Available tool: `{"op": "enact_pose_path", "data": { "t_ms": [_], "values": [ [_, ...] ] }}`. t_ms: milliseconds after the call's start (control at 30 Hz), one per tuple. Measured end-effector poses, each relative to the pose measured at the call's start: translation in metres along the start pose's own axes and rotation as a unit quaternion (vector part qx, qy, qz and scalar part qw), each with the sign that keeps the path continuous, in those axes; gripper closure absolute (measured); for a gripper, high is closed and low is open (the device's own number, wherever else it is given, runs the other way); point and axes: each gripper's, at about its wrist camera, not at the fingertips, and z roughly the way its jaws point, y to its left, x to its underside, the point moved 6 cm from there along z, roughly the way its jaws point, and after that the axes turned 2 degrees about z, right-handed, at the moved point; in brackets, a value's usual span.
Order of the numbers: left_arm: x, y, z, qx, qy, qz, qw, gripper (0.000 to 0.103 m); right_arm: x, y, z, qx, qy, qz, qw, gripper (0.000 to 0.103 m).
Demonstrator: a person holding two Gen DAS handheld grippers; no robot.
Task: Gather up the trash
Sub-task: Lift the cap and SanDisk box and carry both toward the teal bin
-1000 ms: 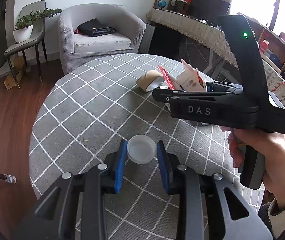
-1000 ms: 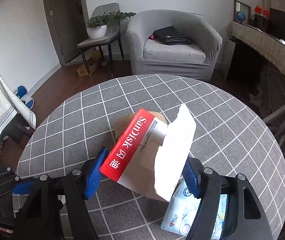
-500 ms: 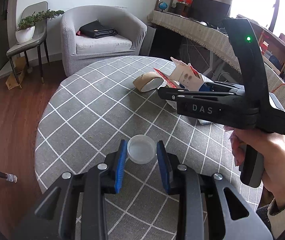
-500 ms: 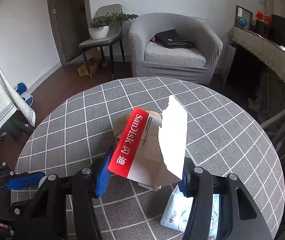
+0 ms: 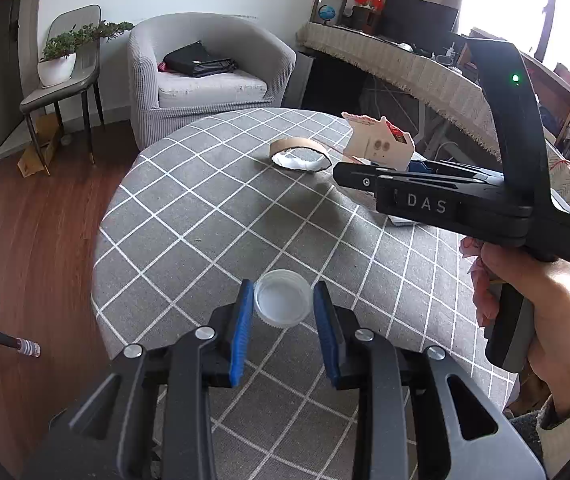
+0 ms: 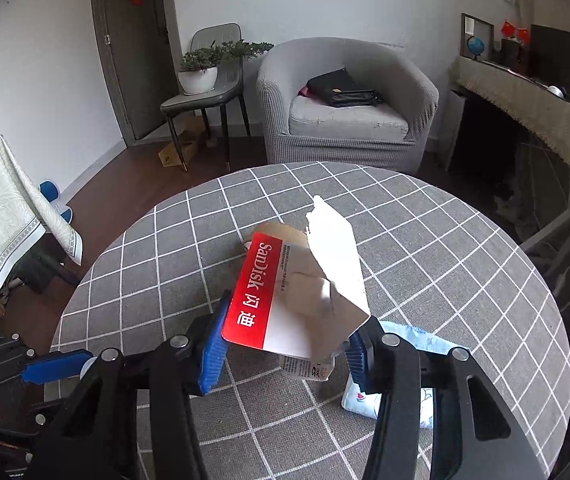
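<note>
Above the surface's near edge, the left claw [image 5: 283, 312] is clamped on a white cap [image 5: 283, 303]. The right claw [image 6: 285, 340] is closing on a torn SanDisk package [image 6: 297, 292]; squeeze gently so the card doesn't buckle and slip.

The pale blue packet [image 6: 413, 376] lies half-hidden behind the right gripper [image 6: 285, 344] — print unreadable.
</note>
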Motion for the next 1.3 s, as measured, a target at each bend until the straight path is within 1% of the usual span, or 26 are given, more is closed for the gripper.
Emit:
{"op": "enact_pose_path", "data": {
  "t_ms": [300,433,567,767,900,1133,1300],
  "values": [
    [0.018,-0.006,-0.025,-0.007,-0.005,0.009,0.9999,0.070,0.018,0.012,-0.033,-0.010,-0.019,0.012,1.000,0.052],
    [0.032,-0.006,-0.034,-0.014,0.000,0.017,0.9998,0.070,0.027,0.025,-0.048,-0.026,-0.024,0.013,0.999,0.052],
    [0.045,0.001,-0.044,-0.023,0.001,0.012,0.9997,0.070,0.035,0.042,-0.061,-0.049,-0.031,0.016,0.998,0.052],
    [0.071,0.024,-0.064,-0.044,0.005,0.010,0.9989,0.070,0.044,0.073,-0.073,-0.080,-0.040,0.019,0.996,0.052],
    [0.084,0.042,-0.076,-0.055,0.006,0.000,0.9985,0.070,0.048,0.101,-0.075,-0.105,-0.044,0.016,0.993,0.052],
    [0.106,0.075,-0.091,-0.082,0.008,-0.021,0.9964,0.070,0.053,0.152,-0.076,-0.145,-0.040,-0.007,0.989,0.052],
    [0.124,0.101,-0.097,-0.098,0.017,-0.041,0.9942,0.070,0.054,0.181,-0.074,-0.166,-0.038,-0.024,0.985,0.052]
  ]
}}
